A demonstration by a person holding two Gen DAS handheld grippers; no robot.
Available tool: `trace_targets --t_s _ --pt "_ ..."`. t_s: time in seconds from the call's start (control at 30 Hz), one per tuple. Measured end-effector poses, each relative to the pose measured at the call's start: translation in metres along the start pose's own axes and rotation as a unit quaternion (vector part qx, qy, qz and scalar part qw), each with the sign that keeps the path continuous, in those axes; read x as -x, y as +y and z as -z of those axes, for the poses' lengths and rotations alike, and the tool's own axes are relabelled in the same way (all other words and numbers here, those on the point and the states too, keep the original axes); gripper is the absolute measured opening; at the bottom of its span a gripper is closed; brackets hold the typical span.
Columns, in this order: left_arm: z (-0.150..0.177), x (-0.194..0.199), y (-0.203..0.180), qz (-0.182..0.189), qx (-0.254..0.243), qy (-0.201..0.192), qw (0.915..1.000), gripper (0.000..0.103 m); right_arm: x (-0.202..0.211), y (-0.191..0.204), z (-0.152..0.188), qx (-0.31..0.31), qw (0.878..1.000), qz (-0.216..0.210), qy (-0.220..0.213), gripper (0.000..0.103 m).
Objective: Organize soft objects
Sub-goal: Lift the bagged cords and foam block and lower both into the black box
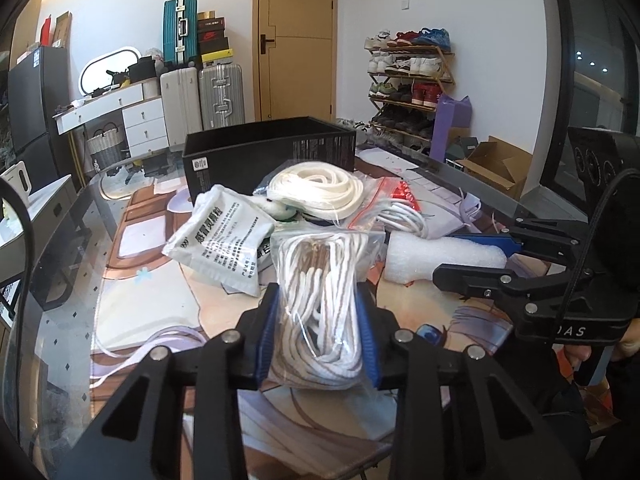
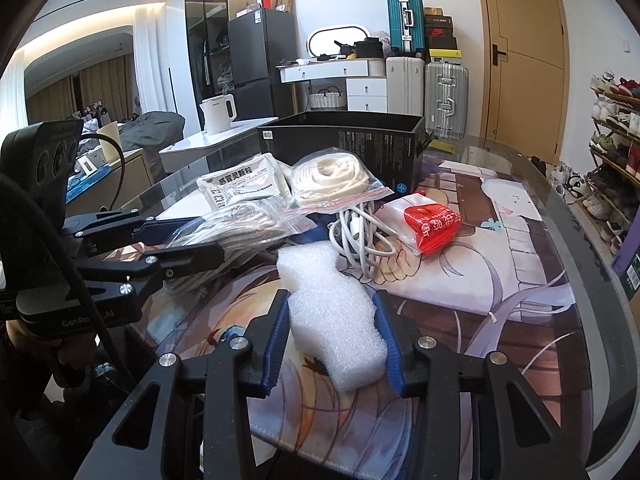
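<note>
My left gripper (image 1: 320,304) is shut on a clear bag of white laces (image 1: 324,300), squeezed between its blue pads just above the printed mat. My right gripper (image 2: 334,308) is shut on a white foam block (image 2: 332,312) that rests on the mat; in the left wrist view that foam block (image 1: 444,258) lies to the right, with the right gripper (image 1: 476,260) around its end. In the right wrist view the left gripper (image 2: 196,240) holds the laces bag (image 2: 240,224) at the left. Behind lie a white sachet (image 1: 224,236), a bag of cream cord (image 1: 320,192), a white cable (image 2: 360,236) and a red packet (image 2: 432,224).
An open black box (image 1: 272,148) stands at the back of the glass table (image 1: 60,280), behind the pile. The printed mat (image 2: 500,260) covers the tabletop. A person's hand (image 1: 624,344) holds the right gripper. Suitcases, a shoe rack and a door stand beyond.
</note>
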State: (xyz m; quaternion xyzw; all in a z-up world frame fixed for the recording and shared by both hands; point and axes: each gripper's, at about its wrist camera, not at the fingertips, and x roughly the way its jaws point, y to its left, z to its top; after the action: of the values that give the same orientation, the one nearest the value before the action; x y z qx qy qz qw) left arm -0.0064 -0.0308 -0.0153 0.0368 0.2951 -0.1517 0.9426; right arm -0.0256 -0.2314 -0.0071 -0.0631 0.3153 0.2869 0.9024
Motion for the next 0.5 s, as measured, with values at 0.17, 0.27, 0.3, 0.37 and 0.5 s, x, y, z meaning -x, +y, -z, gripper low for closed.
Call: trace_targets --t_s 0.17,0.27,0.3,0.37,0.5 --pt "0.002 0.015 0.005 -0.006 0.003 -0.008 0.9999 0.034 0.01 0.005 0.0 0.006 1.0 -0.009 -0.01 0.04" --pt "0.004 0.024 0.009 -0.011 0.006 -0.012 0.9999 0.034 0.017 0.008 -0.002 0.007 1.0 -0.016 -0.021 0.04" --pt "0.005 0.026 0.009 -0.013 0.007 -0.013 0.9998 0.034 0.019 0.009 -0.002 0.007 1.0 -0.017 -0.025 0.04" --pt "0.005 0.031 0.011 -0.017 0.008 -0.016 0.9997 0.034 0.023 0.009 -0.004 0.007 0.999 -0.019 -0.03 0.04" --pt "0.004 0.039 0.014 -0.025 0.016 -0.024 0.9993 0.034 0.033 0.009 -0.008 0.0 0.999 -0.022 -0.049 0.04"
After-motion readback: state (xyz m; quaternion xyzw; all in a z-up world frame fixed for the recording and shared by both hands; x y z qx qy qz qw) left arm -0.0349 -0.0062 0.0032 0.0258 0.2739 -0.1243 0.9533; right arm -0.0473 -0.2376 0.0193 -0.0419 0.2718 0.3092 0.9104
